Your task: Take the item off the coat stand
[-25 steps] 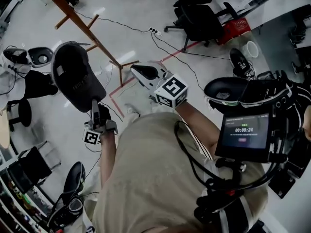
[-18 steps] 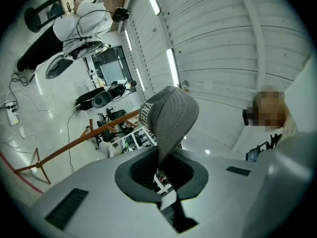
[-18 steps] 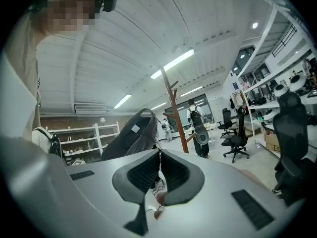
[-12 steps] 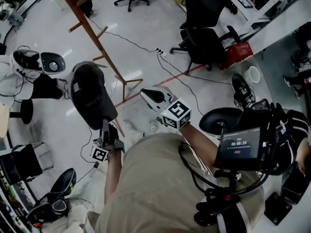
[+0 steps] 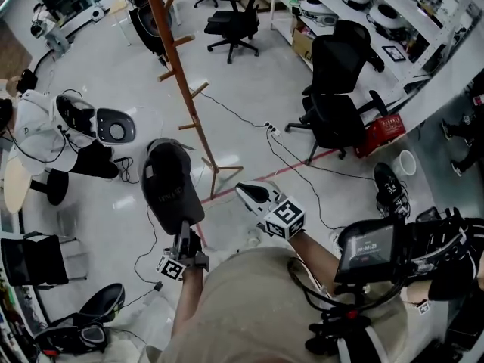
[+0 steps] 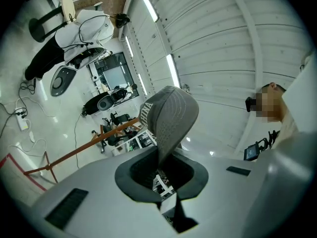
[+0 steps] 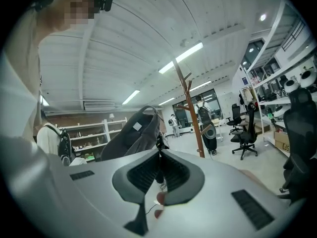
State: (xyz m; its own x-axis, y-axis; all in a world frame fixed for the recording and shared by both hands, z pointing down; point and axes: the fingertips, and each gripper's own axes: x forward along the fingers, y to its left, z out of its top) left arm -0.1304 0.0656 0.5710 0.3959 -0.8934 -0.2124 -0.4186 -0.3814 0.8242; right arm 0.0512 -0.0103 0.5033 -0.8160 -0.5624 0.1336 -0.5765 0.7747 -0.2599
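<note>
A dark cap [image 5: 170, 191] hangs free of the wooden coat stand [image 5: 181, 89], which stands on the floor behind it. My left gripper [image 5: 182, 231] is shut on the cap's lower edge and holds it upright. In the left gripper view the cap [image 6: 168, 115] rises from between the closed jaws of the left gripper [image 6: 161, 168], with the coat stand [image 6: 89, 143] far off at the left. My right gripper [image 5: 247, 195] is to the right of the cap, shut and empty. The right gripper view shows its gripper [image 7: 159, 168], then the cap [image 7: 131, 133] and the stand [image 7: 190, 108] beyond.
Black office chairs [image 5: 333, 112] and a red box [image 5: 386, 131] stand at the right. Cables and red floor tape [image 5: 287, 169] run across the white floor. A white machine [image 5: 45, 127] sits at the left. Another dark item [image 5: 147, 25] hangs on the stand.
The cap and my left gripper have come away from the stand, which now stands farther off and more fully in view. Both grippers stay shut.
</note>
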